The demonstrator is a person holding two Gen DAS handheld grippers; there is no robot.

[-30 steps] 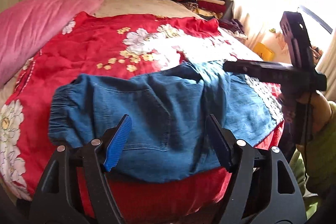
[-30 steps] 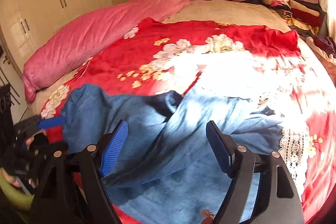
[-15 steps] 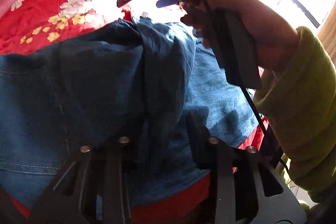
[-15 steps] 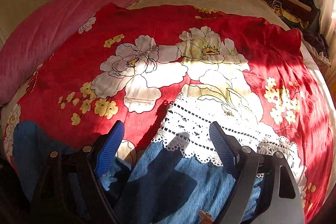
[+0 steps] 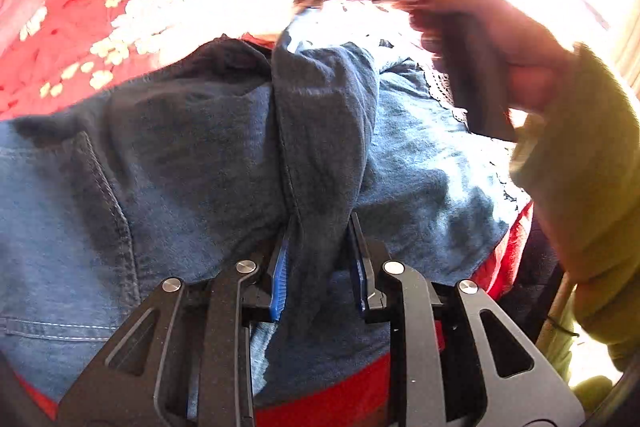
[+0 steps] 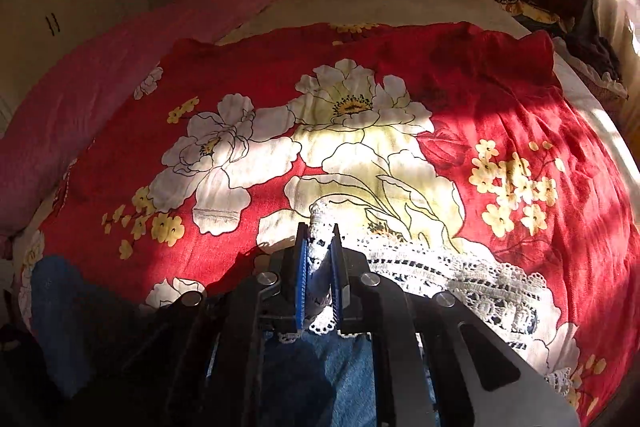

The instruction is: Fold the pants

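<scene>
The denim pants (image 5: 192, 155) lie rumpled across the near edge of the red floral bedspread (image 6: 500, 95), faded blue, with a raised ridge of fabric down the middle and white lace trim (image 6: 460, 275) along one hem. Your left gripper (image 5: 318, 259) is clamped on that ridge. Your right gripper (image 6: 320, 263) pinches the lace-trimmed hem, jaws nearly together. A pink duvet (image 6: 120, 67) lies alongside the bedspread.

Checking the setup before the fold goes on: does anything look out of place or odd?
Nothing damaged or spilled. The pants lie rumpled on the red floral bedspread; left gripper pinches a denim ridge, right gripper the lace hem.
</scene>
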